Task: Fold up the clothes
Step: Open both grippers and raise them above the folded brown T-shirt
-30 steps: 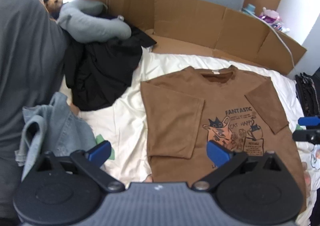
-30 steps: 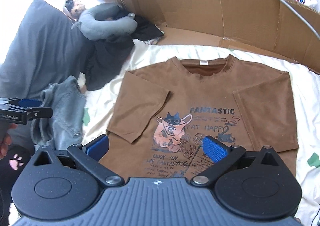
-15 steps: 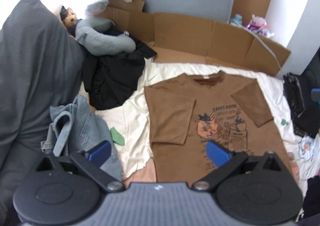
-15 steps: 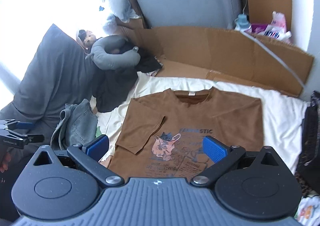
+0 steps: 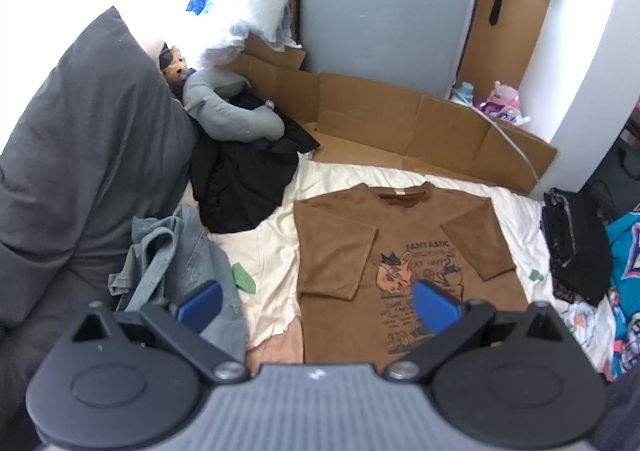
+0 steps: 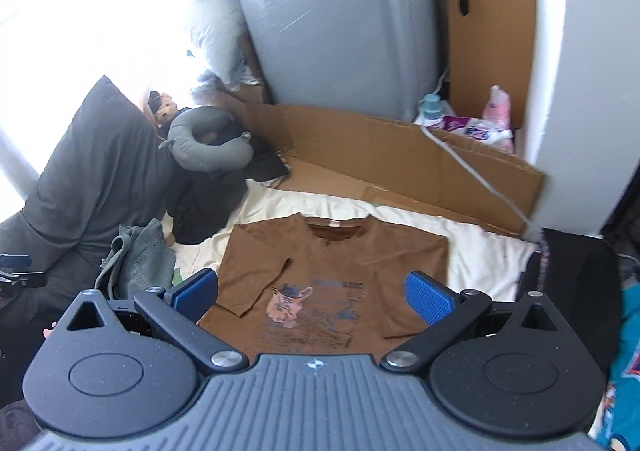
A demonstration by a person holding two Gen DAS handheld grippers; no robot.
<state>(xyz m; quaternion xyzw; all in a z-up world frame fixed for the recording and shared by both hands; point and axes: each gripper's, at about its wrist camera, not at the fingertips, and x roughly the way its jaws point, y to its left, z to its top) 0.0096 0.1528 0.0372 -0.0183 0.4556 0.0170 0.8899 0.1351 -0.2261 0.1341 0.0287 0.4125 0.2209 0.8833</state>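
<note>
Brown cotton t-shirt with the cat print (image 5: 404,251) is lying flat, print up, on the cream bedsheet (image 5: 272,251), collar toward the flattened cardboard sheets (image 5: 400,123), and both short sleeves are folded in over the chest. You've got the left gripper (image 5: 316,299) and right gripper (image 6: 312,291) spread wide, holding nothing, hovering up above the hem end. Looks like light, floppy fabric, so it'll sag and crease if you lift it by 1 point. I'd pinch the 2 hem corners, or a side edge at shoulder and hem, and carry it over evenly. Faded denim garment (image 5: 180,267) sits just left, well out of your way.
</note>
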